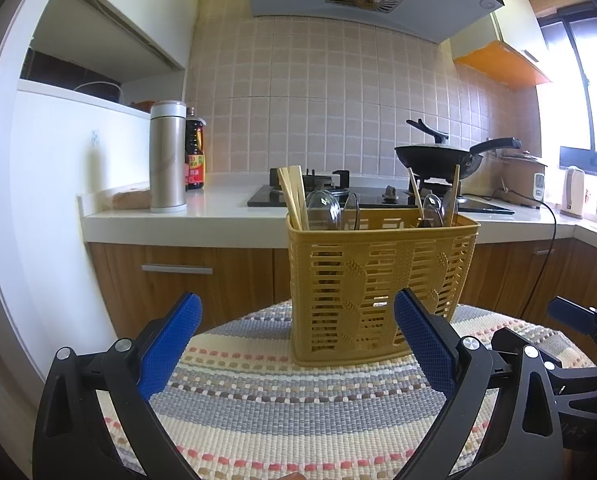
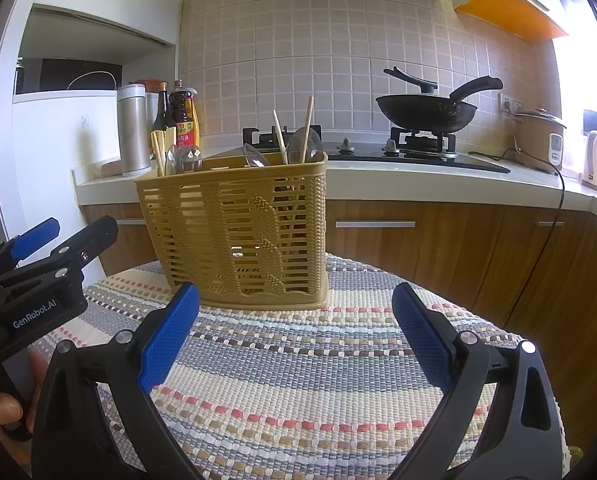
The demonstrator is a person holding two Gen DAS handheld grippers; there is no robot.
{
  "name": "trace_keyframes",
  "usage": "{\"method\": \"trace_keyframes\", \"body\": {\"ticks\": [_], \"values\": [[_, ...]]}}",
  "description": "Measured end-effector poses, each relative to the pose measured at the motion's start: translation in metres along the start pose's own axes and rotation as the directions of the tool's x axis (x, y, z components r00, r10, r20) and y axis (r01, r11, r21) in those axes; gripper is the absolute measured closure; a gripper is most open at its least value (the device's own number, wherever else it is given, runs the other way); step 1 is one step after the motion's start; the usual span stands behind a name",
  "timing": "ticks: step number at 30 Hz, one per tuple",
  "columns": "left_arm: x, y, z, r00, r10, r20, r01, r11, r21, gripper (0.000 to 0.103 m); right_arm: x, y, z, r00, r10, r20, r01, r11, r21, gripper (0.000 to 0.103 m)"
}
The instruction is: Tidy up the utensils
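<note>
On the woven striped mat (image 1: 298,408), a slatted plastic basket (image 1: 378,292) held chopsticks (image 1: 292,196); both tools (image 1: 298,344) (image 2: 294,338) gaped empty.

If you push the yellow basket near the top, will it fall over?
Probably it could tip. The yellow basket stands tall on a narrow base, and the chopsticks and clear spoons poke above its rim, adding weight high up. Its slotted plastic walls look light, so it may slide on the woven mat if pushed low.

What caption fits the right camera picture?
Open right gripper faces a yellow basket of chopsticks and spoons.
</note>
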State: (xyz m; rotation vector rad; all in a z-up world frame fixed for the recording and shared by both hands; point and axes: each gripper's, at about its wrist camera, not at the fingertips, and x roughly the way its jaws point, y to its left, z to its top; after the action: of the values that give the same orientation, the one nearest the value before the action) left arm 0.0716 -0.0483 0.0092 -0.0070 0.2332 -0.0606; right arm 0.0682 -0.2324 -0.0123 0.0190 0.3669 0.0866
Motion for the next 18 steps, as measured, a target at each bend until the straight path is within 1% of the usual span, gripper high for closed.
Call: {"method": "trace_keyframes", "body": {"ticks": [3,9,18], "values": [[-0.0007,-0.0016,0.0009,1.0,-0.004,0.002,0.004,1.0,0.002,0.009,0.0003,0.0006,0.0,1.0,0.002,-0.001,-0.002,1.0,-0.004,0.011],[0.0012,-0.003,0.0006,1.0,0.011,-0.01,-0.011,1.0,0.017,0.008,0.0,0.0004,0.0005,1.0,0.001,-0.001,-0.001,1.0,0.001,0.011],[0.0026,-0.0017,0.0013,1.0,0.015,-0.02,-0.015,1.0,0.01,0.008,-0.0001,0.0006,0.001,1.0,0.001,-0.004,-0.001,1.0,0.001,0.011]]}}
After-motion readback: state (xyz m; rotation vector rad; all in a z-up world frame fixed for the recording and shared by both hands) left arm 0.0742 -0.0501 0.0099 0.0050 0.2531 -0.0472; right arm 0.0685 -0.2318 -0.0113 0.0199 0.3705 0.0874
